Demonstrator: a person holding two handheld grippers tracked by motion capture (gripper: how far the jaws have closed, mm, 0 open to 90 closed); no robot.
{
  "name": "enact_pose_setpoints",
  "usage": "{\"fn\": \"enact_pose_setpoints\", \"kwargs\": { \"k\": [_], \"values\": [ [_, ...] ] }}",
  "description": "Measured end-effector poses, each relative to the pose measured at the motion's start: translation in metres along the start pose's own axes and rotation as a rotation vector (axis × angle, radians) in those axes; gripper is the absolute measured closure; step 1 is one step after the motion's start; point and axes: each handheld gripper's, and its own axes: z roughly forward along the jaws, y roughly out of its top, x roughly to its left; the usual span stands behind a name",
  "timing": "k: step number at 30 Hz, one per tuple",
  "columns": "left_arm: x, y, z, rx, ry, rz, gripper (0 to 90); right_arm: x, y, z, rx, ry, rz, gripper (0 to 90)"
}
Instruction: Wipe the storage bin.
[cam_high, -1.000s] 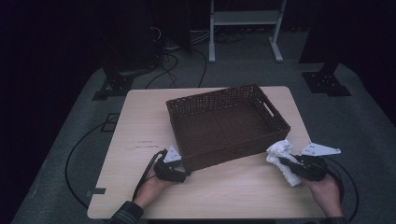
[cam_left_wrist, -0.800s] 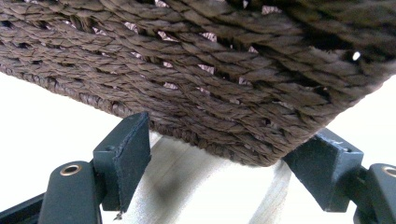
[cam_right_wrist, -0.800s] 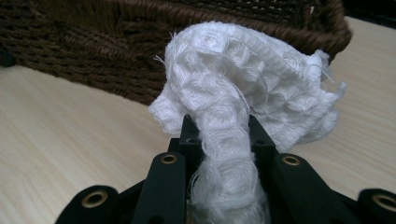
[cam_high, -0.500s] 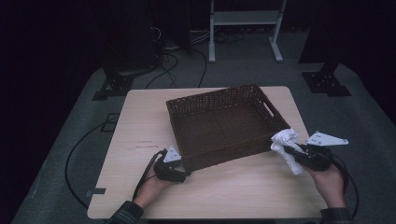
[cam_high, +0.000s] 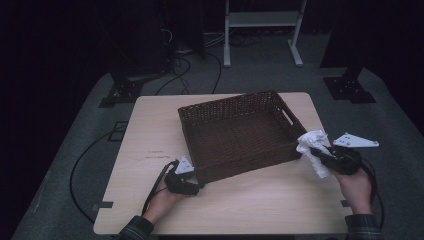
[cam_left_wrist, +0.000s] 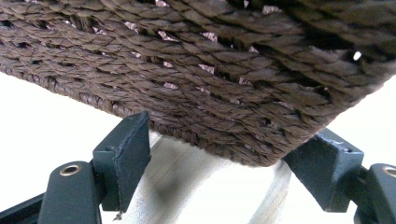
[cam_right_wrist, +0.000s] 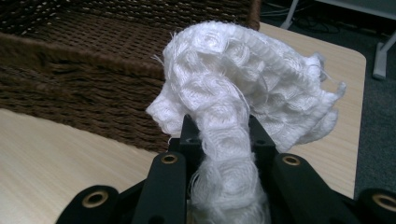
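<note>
By the woven basket (cam_high: 240, 132), right gripper (cam_high: 320, 150) clamps crumpled waffle-weave cloth (cam_right_wrist: 243, 84); left gripper (cam_left_wrist: 224, 163) jaws apart around basket corner.

Rough woven wicker basket (cam_high: 240, 137); white waffle-weave cloth (cam_right_wrist: 243, 93).

A white cloth (cam_high: 312, 150) was bunched up and crumpled. It was soft and bumpy, with little loose threads at the edges. It was pinched in the right tongs (cam_high: 320, 152), up off the worktop (cam_high: 250, 210), and one end hung down. From the basket (cam_high: 240, 132), it was at about 3 o'clock, just beside the right wall.

The basket was dark brown and woven, wide and shallow. It sat on the worktop, turned a bit crooked. Its corner at 7 o'clock sat between the open jaws of the left tongs (cam_high: 192, 180).
</note>
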Motion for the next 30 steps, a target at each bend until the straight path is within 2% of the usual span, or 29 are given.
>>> {"fn": "enact_pose_setpoints", "kwargs": {
  "k": [4,14,25,30],
  "values": [
    [0.0,0.0,0.0,0.0,0.0,0.001,23.1,-0.005,0.0,0.007,0.01,-0.001,0.012,73.5],
    [0.0,0.0,0.0,0.0,0.0,0.001,23.0,-0.005,-0.007,0.018,0.023,0.003,0.019,73.3],
    [0.0,0.0,0.0,0.0,-0.001,0.0,23.0,-0.004,-0.017,0.031,0.063,0.0,0.018,73.2],
    [0.0,0.0,0.0,0.0,-0.001,0.0,23.0,-0.001,-0.023,0.041,0.101,0.007,0.017,73.2]
  ]
}}
